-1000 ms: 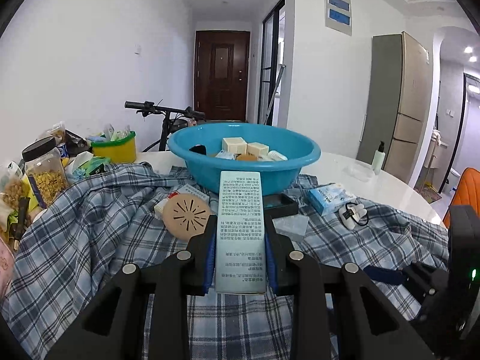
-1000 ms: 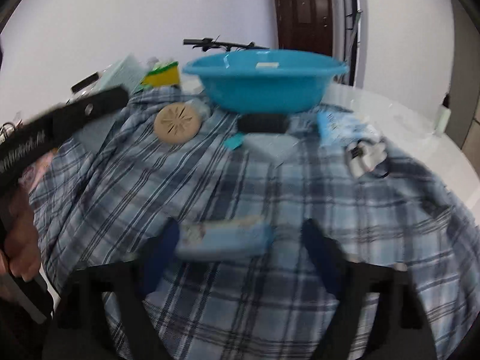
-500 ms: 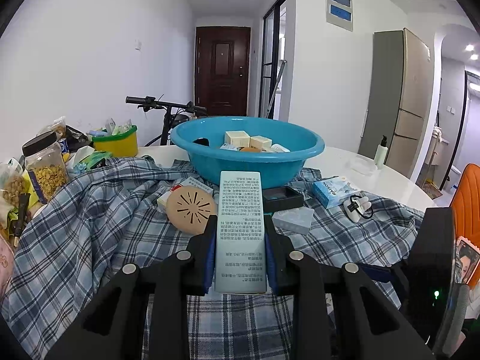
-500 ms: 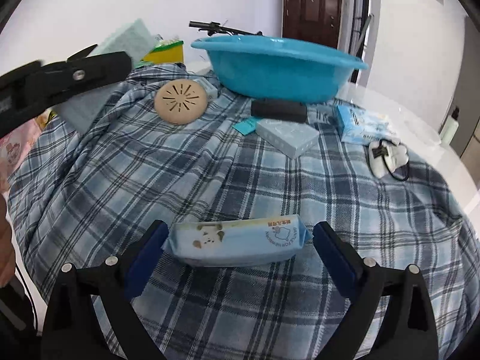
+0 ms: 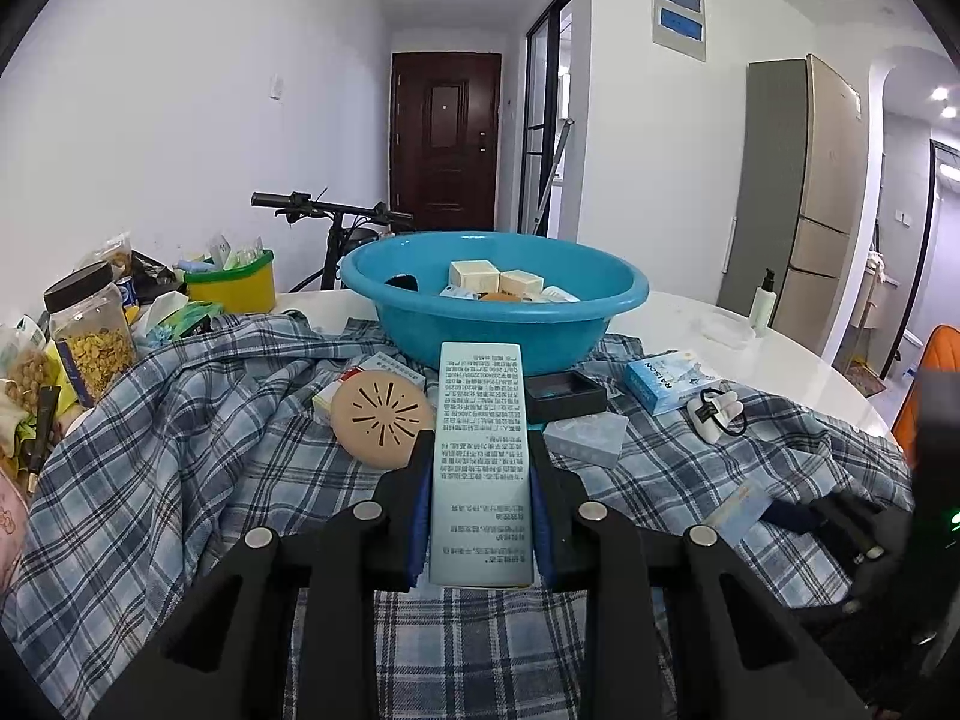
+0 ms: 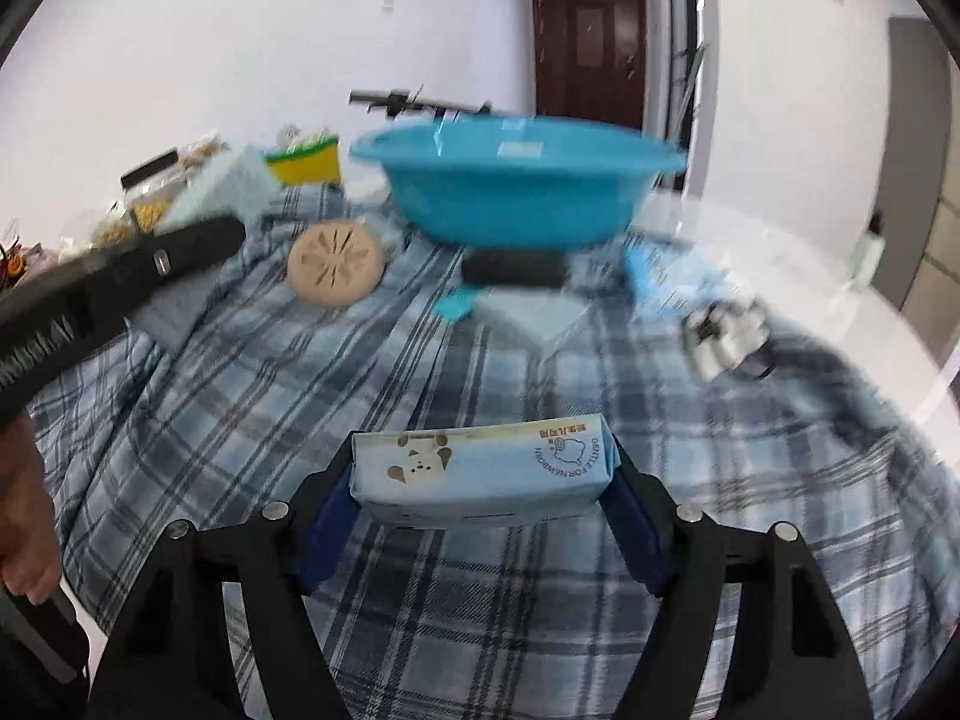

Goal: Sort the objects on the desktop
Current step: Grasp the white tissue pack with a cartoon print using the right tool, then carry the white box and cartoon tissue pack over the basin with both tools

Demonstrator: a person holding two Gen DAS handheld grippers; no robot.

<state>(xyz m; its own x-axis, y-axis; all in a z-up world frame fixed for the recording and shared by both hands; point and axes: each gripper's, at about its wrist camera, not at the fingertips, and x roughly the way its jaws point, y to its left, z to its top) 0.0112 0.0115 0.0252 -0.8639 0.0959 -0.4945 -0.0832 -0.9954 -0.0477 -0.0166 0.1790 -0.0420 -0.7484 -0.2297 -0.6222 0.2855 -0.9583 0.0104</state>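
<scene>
My left gripper [image 5: 480,480] is shut on a tall pale green box [image 5: 482,456] with printed text, held above the plaid cloth [image 5: 180,450] in front of the blue basin [image 5: 492,330]. The basin holds several small boxes. In the right wrist view my right gripper [image 6: 483,480] has its jaws closing on a light blue wipes pack [image 6: 480,468]; both blue pads touch the pack's ends just above the cloth. The left gripper's fingers [image 6: 120,276] show at the left of that view. The basin [image 6: 510,192] stands beyond, blurred.
On the cloth lie a tan slotted disc [image 5: 381,417], a black box [image 5: 564,396], a grey-blue pack [image 5: 585,447], a blue tissue box [image 5: 666,381] and a white corded item [image 5: 714,414]. Jars and snack bags [image 5: 90,336] crowd the left edge; a yellow-green tub [image 5: 231,285] stands behind.
The right jaws, wide around the wipes pack before, have closed onto its ends and the pack has come slightly up. The left gripper and its box have kept still.
</scene>
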